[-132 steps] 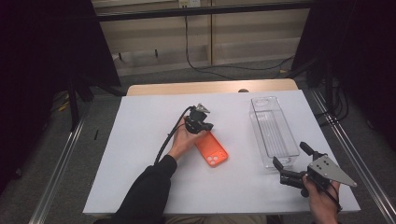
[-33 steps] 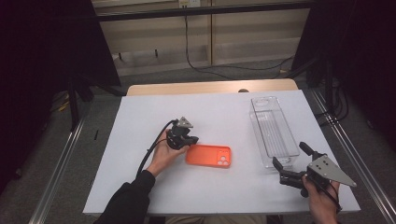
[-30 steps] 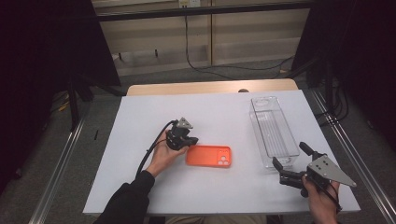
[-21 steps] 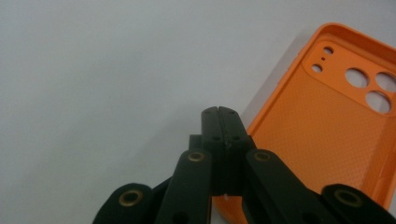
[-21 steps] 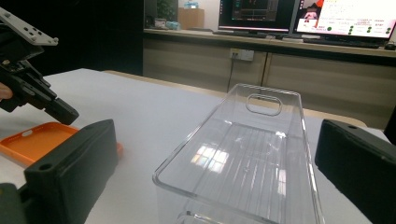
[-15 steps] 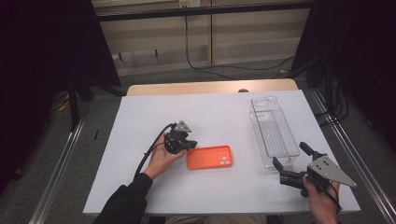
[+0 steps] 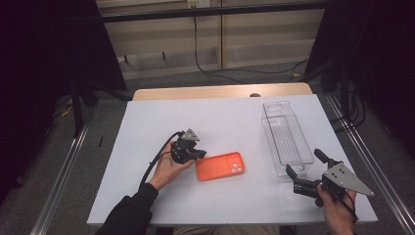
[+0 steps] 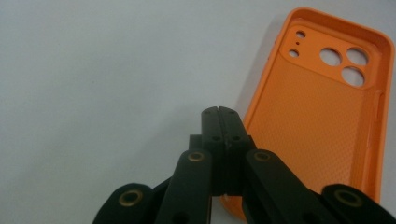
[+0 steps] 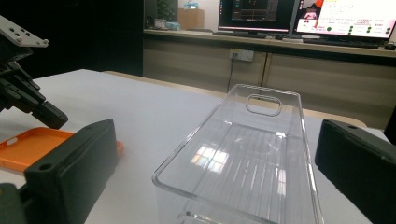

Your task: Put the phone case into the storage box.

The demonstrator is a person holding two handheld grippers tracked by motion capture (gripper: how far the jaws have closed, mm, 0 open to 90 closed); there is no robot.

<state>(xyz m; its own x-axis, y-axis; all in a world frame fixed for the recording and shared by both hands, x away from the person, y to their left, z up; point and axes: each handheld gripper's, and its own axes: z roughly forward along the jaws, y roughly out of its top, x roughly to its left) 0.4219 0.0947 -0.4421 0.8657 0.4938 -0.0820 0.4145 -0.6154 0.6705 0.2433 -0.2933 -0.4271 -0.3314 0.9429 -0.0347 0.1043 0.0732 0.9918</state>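
An orange phone case point(image 7: 220, 166) lies flat on the white table point(image 7: 230, 122), open side up, camera cut-outs toward the right. My left gripper point(image 7: 199, 155) hovers at the case's left end, jaws shut with nothing between them. In the left gripper view the shut tips point(image 8: 222, 112) sit just beside the long edge of the case point(image 8: 322, 116). My right gripper point(image 7: 303, 161) is open at the near right, facing the near end of a clear plastic bin point(image 7: 286, 137). The right gripper view looks between the spread jaws point(image 9: 215, 163) into the bin point(image 9: 243, 154), with the case point(image 9: 28, 147) and left gripper point(image 9: 23, 98) at far left.
The bin stands lengthwise along the table's right side, a handle cut-out at its far end. A cable trails from the left gripper toward the near edge. Beyond the table's far edge are a wooden strip point(image 7: 220, 91), cabinets and monitors point(image 9: 303, 16).
Since 4.4 s ago the left gripper moved left and nearer, and the case turned from angled to lying crosswise. Over the last second almost nothing moved. The right gripper has stayed still.
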